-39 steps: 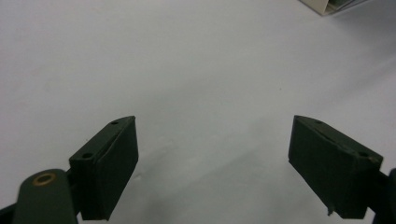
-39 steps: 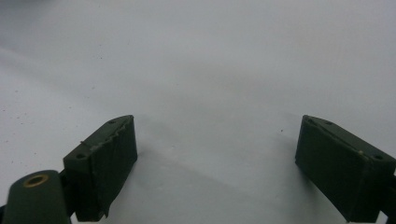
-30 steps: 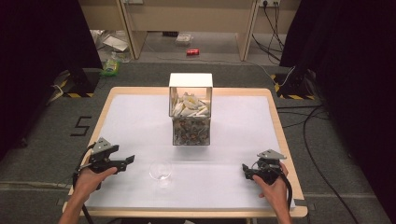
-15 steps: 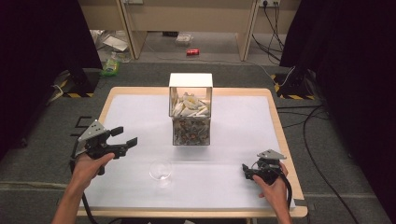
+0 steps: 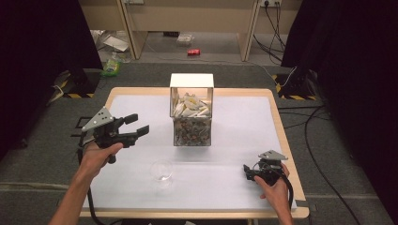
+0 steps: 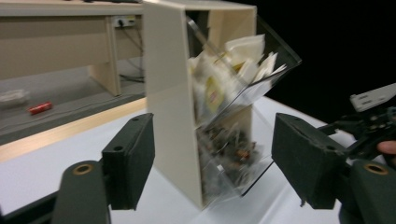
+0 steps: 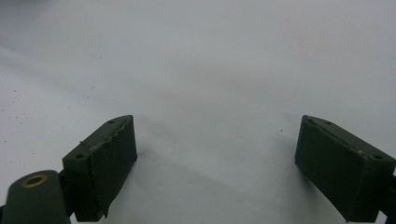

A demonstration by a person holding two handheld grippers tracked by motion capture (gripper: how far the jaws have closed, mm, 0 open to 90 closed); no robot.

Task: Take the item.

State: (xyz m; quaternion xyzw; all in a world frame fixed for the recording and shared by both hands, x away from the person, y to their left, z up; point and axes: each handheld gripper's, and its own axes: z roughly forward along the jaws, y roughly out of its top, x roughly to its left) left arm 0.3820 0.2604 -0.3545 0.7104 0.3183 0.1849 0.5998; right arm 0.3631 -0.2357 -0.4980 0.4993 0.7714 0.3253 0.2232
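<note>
- Two hand-held grippers are in use. The left gripper (image 5: 133, 130) has risen off the table since a second ago and now sits level, aimed at the dispenser box (image 5: 191, 110).
- Left jaws: spread, with nothing between them; they have just been closing somewhat. In the left gripper view the dispenser box (image 6: 205, 102) is framed between the two pads, well apart from them.
- Dispenser box location: upright at the table's centre. The upper clear bin holds pale sachets (image 5: 190, 106); the lower bin holds darker packets (image 5: 191, 132).
- Right gripper (image 5: 248, 171): unchanged, resting low at the table's (image 5: 244, 117) right front, jaws spread over bare surface.
- A small clear glass cup (image 5: 162, 169) stands in front of the box, untouched.
- Judgement: the lift and narrowing suggest an approach to pick from a bin; no contact is made yet.
</note>
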